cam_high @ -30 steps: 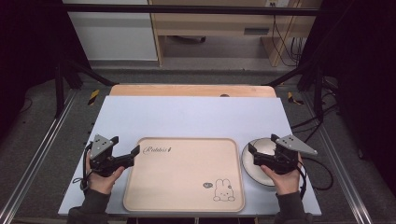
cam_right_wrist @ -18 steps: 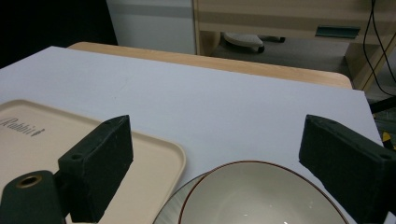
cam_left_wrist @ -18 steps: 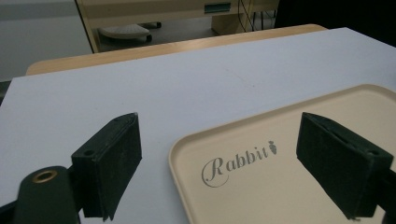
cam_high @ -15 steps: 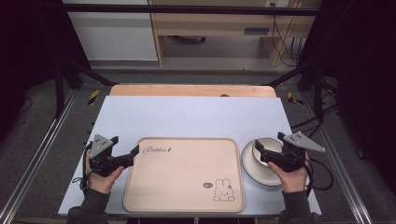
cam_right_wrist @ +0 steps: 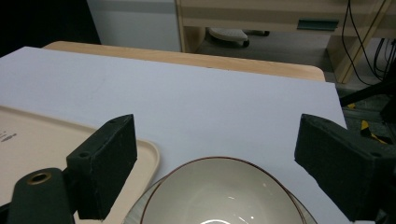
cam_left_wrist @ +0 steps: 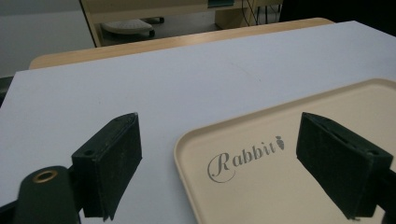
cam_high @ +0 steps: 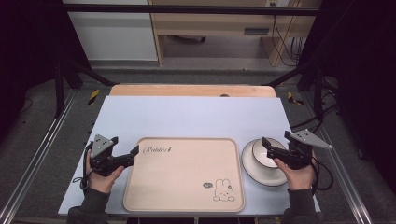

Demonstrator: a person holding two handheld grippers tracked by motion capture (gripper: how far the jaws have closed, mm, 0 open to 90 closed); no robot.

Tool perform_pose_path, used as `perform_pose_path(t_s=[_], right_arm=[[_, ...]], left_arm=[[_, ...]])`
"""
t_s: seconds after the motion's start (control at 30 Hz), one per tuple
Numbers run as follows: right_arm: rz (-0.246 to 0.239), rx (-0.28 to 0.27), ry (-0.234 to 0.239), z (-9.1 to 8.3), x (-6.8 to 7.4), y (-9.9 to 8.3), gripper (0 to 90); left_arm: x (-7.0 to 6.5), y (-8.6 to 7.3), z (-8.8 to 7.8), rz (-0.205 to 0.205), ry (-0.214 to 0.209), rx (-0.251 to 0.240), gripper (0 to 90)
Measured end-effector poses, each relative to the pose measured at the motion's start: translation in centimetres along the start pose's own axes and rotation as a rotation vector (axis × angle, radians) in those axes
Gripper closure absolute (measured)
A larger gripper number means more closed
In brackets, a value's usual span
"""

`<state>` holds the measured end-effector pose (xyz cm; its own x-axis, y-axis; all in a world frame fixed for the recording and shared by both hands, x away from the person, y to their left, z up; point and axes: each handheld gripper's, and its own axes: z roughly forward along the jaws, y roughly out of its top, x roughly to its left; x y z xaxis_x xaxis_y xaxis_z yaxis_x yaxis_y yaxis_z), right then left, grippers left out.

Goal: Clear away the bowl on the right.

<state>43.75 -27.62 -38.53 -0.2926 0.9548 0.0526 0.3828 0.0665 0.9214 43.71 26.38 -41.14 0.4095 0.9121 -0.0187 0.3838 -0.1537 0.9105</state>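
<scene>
Right tongs (cam_high: 267,142) have drawn back toward the worktop's (cam_high: 196,116) right edge, gaping empty over the bowl (cam_high: 262,156); left tongs (cam_high: 135,150) gape empty at the rabbit tray (cam_high: 184,175).

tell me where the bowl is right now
In the high view the bowl sits on a plate at the table's right side, just right of the beige tray, with the right gripper open above it.

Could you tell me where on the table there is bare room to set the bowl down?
The whole far half of the mat, beyond the tray and the bowl, is bare. The tray's own floor is bare too. It is crowded on the near right, where the bowl on its plate sits beside the tray under the right tool.
</scene>
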Motion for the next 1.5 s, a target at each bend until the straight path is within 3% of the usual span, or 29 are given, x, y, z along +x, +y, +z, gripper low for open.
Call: perform_pose_path(t_s=[0.77,1.13,1.5], right_arm=[[0.002,0.161,-0.113,1.2,-2.4,-1.6,22.7],[0.009,0.226,-0.146,1.8,-3.3,-2.5,29.0],[0.02,0.308,-0.147,2.4,-4.0,-3.2,36.2]], left_arm=[[-0.1,0.0,0.1,0.003,-0.001,0.003,14.1],[0.0,-0.1,0.1,0.001,0.002,0.005,14.3],[0.1,-0.1,0.1,0.002,0.005,0.008,14.4]])
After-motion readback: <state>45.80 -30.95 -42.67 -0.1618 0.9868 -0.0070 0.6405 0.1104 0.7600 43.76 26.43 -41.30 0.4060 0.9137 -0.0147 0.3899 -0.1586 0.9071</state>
